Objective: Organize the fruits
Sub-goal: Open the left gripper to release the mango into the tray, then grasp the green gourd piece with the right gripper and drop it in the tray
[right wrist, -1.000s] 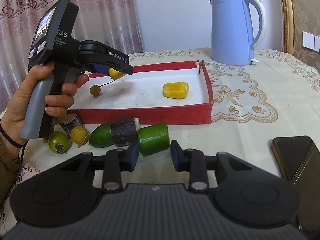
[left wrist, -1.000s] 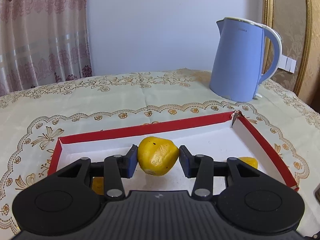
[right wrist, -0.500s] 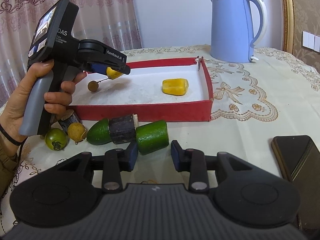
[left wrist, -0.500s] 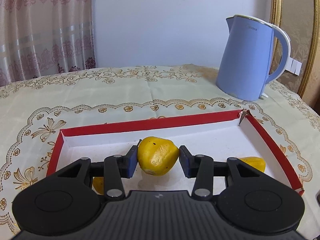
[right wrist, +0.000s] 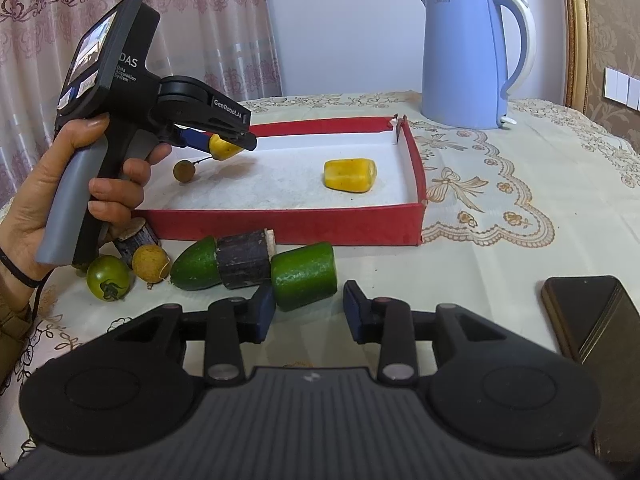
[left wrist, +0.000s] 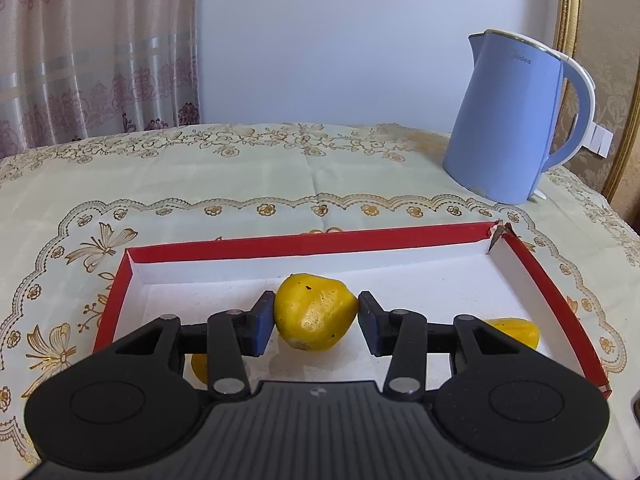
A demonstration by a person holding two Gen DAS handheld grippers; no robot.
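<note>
Two handheld grippers over a fruit sort on an embroidered tablecloth (left wrist: 240,168). Caught between the blue pads of the left gripper (left wrist: 316,316): a yellow fruit piece (left wrist: 312,312), carried just above the white floor of the red tray (left wrist: 304,242), near its left end. Apparently meant for setting down beside a small brown fruit (right wrist: 185,171) on a stalk, well apart from another yellow piece (right wrist: 351,175) already lying toward the right wall. Jaws opening, pads seemingly still in touch with the fruit on both sides; release likely begun, not finished. Wrapped around the left tool's grey handle, a person's hand (right wrist: 48,192).

Parked low in front of the tray, the right gripper (right wrist: 309,312), narrow-gapped and empty, aimed at a green cut piece (right wrist: 304,276) just ahead of its left pad, probably the next pick. Waiting outside the tray in a row: a dark chunk (right wrist: 243,258), a second green piece (right wrist: 196,264), a tan round fruit (right wrist: 150,263), a green tomato (right wrist: 108,278).

Compared with a second earlier: fruit in the same place between the left pads, gap a shade wider, blue kettle (left wrist: 508,120) shifted right in the left view, green cut piece unmoved.
</note>
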